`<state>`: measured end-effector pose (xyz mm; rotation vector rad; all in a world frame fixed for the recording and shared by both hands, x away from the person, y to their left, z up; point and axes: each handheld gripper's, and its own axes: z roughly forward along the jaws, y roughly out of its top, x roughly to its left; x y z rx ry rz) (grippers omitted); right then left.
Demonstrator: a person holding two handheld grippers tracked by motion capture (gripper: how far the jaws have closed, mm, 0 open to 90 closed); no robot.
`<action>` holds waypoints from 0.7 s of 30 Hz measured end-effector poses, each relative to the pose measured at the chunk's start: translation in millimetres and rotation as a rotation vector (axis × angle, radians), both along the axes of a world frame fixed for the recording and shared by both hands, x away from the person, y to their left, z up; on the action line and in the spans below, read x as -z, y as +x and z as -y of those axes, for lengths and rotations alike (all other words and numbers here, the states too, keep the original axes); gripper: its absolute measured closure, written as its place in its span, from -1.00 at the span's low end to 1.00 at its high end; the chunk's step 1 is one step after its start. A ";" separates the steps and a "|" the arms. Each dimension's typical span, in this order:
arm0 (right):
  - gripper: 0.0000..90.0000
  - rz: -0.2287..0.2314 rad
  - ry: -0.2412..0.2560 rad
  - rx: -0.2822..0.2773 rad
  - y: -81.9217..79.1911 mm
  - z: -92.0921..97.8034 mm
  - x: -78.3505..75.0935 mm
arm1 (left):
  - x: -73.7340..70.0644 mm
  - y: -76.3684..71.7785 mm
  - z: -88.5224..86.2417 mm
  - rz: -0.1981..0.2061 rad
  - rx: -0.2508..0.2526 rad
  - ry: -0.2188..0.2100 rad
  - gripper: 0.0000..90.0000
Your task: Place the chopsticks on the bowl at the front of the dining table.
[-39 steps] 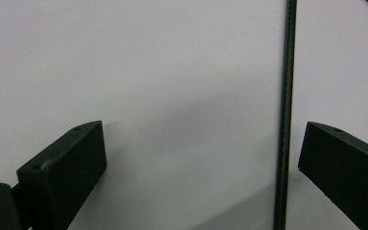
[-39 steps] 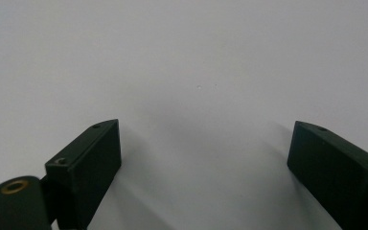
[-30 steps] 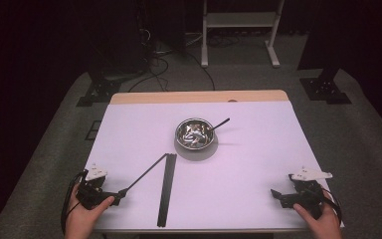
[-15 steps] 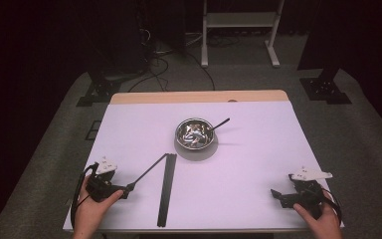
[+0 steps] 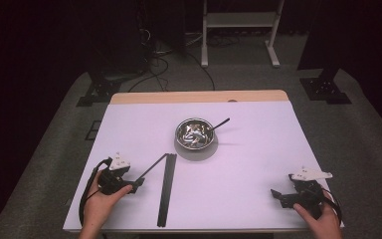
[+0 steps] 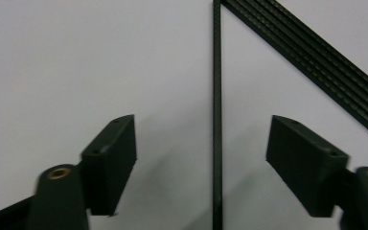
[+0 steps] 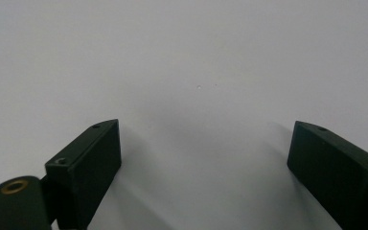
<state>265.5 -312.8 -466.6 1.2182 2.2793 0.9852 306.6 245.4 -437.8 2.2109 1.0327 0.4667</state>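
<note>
A thin black rod (image 6: 216,120) lies on the white table (image 5: 248,164) and runs straight up between the jaws of my open left gripper (image 6: 203,127), nearer the right jaw and touching neither. In the high view the rod (image 5: 152,168) slants from my left gripper (image 5: 135,185) up to the top end of a long flat black strip (image 5: 166,191). That ribbed strip (image 6: 316,62) crosses the upper right of the left gripper view. My right gripper (image 5: 277,195) rests at the table's front right, open (image 7: 207,128) over bare table.
A metal bowl (image 5: 194,134) with shiny pieces inside and a dark utensil handle (image 5: 220,123) sticking out to the right sits at the table's middle. A wooden edge (image 5: 199,97) borders the far side. Cables and stand legs lie on the floor beyond.
My left gripper has moved forward and to the right, bringing its jaws around the near end of the thin rod. The right gripper, bowl and strip have stayed put.
</note>
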 end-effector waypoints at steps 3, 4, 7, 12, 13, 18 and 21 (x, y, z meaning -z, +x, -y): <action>-0.78 0.000 -0.001 0.000 0.0 0.0 0.0 | -1.0 2.8 2.6 0.003 -0.008 0.012 -0.23; -0.78 0.000 -0.001 0.000 0.0 0.0 0.0 | -0.8 3.6 3.2 0.014 -0.007 0.002 -0.21; -0.78 0.000 0.000 0.000 0.0 0.0 0.0 | -0.4 6.5 4.8 0.021 -0.005 -0.021 -0.10; -0.78 0.000 -0.001 0.000 0.0 0.0 0.0 | 0.3 10.7 8.4 0.006 0.008 -0.022 -0.07; -0.78 0.000 0.000 0.000 0.0 0.0 0.0 | 0.2 11.6 8.9 0.004 0.005 -0.023 -0.06; -0.78 0.000 -0.001 0.000 0.0 0.0 0.0 | 0.3 15.8 12.1 0.009 0.012 -0.019 -0.08; -0.78 0.000 -0.001 0.000 -0.1 0.0 0.0 | 1.1 17.6 14.4 -0.011 0.014 -0.023 -0.01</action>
